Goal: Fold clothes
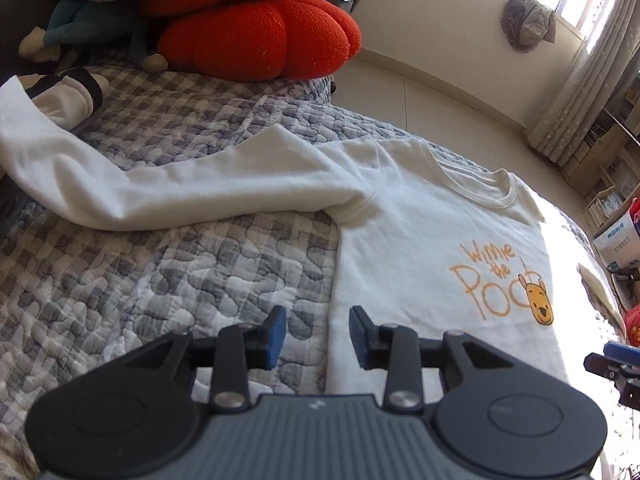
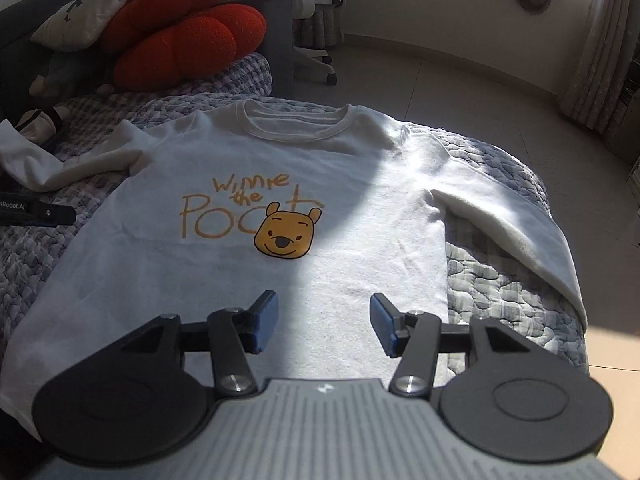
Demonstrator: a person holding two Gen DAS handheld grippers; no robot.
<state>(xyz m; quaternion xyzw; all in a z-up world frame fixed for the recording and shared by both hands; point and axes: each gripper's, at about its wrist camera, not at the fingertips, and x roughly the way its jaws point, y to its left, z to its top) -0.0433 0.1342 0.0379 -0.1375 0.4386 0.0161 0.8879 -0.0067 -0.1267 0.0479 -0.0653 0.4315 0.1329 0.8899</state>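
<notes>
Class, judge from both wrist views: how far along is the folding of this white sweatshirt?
Done: the sweatshirt lies spread flat, print up, on the checked quilt. In hand: nothing; the left tongs and right tongs are open and empty, poised near its hem. Left: everything, since both sleeves, the left one and the right one, lie spread out and the body is unfolded.

left gripper (image 1: 318, 334): jaws apart, empty, angled down | right gripper (image 2: 324, 326): jaws wider, empty

The sweatshirt (image 2: 320, 184) lies flat on the quilt (image 2: 500, 280), cushions (image 2: 176, 48) behind it, sleeves out sideways
</notes>
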